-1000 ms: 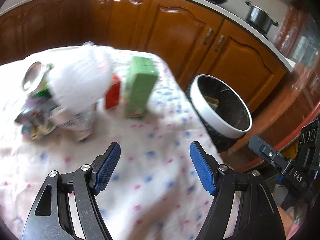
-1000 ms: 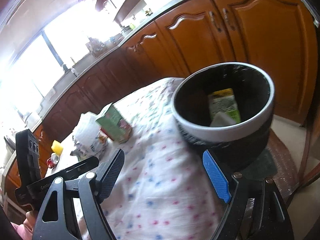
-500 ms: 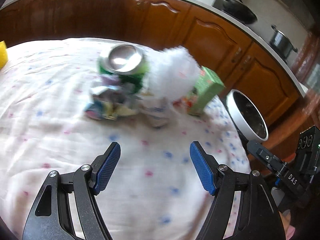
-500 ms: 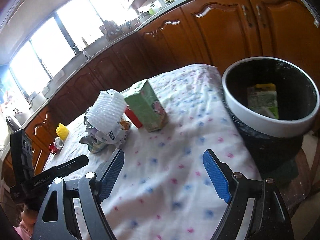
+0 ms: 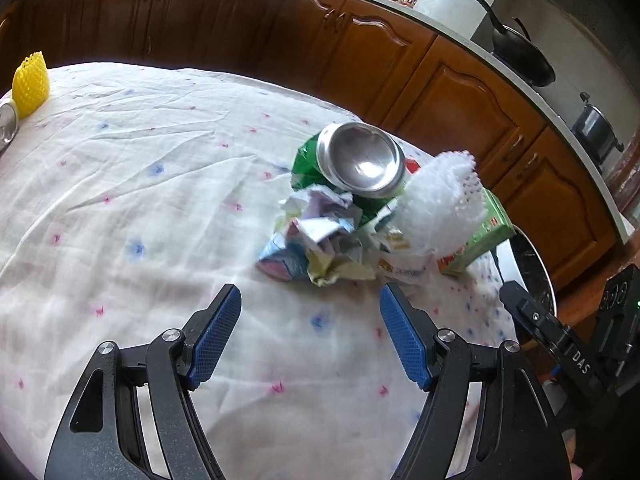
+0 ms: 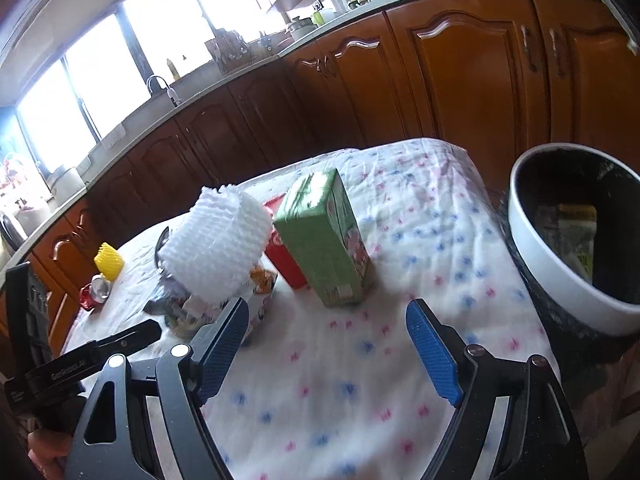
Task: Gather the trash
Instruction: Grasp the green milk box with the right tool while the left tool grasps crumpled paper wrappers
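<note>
- Left gripper (image 5: 310, 336), fingers wide and empty, has swung from the bin toward crumpled wrappers (image 5: 320, 244) just ahead.
- Right gripper (image 6: 328, 344), also wide, faces green carton (image 6: 324, 240).
- Bin (image 6: 532, 240) waits beside the table; pickup likely next.
</note>
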Demonstrator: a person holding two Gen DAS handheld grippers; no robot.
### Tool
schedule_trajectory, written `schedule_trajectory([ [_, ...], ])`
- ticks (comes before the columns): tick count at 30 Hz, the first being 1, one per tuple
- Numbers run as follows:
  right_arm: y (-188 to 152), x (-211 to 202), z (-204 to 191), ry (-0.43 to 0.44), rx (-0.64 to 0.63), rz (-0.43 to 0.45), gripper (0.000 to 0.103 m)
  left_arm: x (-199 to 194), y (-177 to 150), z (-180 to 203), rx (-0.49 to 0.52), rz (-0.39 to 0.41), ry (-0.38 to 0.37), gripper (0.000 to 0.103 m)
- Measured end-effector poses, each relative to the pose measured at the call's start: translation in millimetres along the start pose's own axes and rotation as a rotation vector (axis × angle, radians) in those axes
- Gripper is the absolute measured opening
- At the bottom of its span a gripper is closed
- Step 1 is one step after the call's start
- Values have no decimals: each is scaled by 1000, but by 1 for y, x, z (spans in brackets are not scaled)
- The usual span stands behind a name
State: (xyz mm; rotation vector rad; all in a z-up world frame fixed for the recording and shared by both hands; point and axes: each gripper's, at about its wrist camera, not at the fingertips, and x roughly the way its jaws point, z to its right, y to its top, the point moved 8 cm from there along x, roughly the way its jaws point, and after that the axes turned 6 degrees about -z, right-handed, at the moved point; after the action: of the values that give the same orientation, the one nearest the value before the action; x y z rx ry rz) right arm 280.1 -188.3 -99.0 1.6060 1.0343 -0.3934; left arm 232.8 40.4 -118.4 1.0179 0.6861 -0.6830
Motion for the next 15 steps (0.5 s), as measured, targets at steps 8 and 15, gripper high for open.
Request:
schedule_trajectory([
  [8,24,30,0,-42,-23,-14,72,18,27,-2,25,7,12,73],
  [15,26,32,5,-37,-16,-13,35,38,30,7,63,-26,9,54],
])
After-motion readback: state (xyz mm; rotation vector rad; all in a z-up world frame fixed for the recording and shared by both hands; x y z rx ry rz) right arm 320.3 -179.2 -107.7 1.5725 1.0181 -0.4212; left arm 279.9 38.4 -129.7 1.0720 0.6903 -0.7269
